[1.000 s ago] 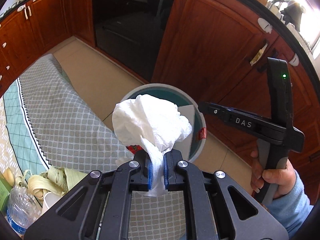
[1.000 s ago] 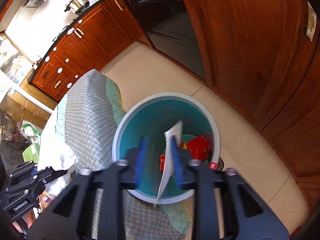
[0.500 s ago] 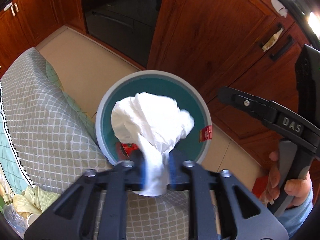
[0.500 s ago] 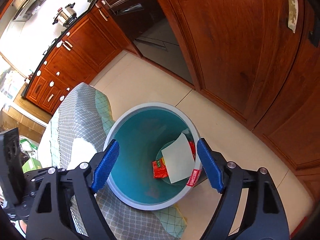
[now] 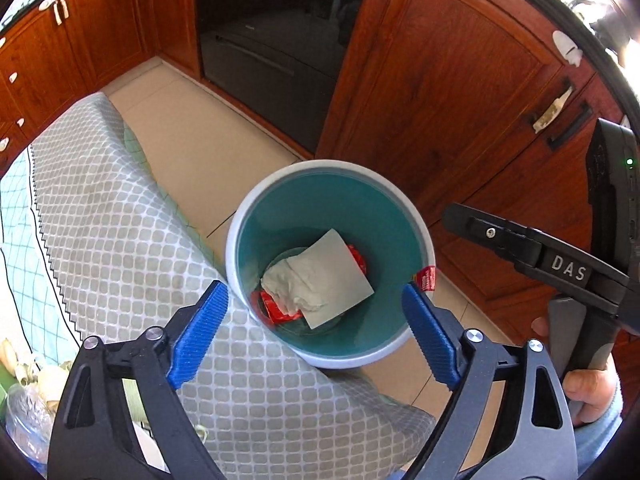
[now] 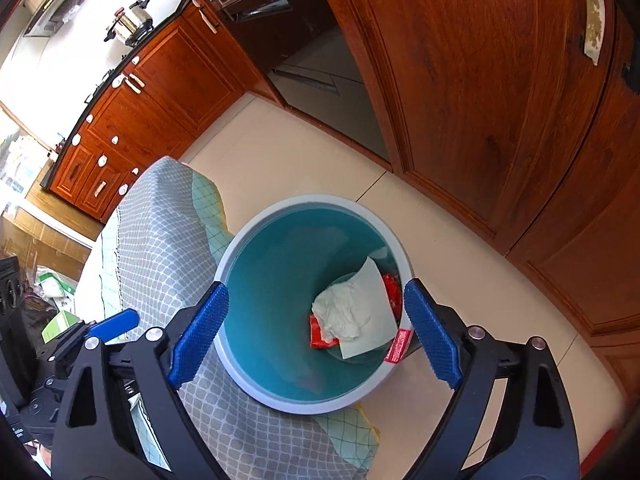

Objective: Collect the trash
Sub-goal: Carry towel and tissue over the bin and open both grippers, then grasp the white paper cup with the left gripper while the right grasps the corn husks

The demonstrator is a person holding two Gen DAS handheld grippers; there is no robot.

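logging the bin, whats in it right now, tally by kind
crumpled white tissue: 1
flat pale paper sheet: 1
red wrapper pieces, partly covered: 2 showing, possibly one wrapper
Total: 4 pieces in the teal bin

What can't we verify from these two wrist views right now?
- Red wrapper: mostly covered by the crumpled tissue and flat paper in the bin; print unreadable in both views.
- Right gripper: fingers cut off by the left view's edge.
- Clutter at left view's bottom-left: cropped by the edge, behind the left gripper.
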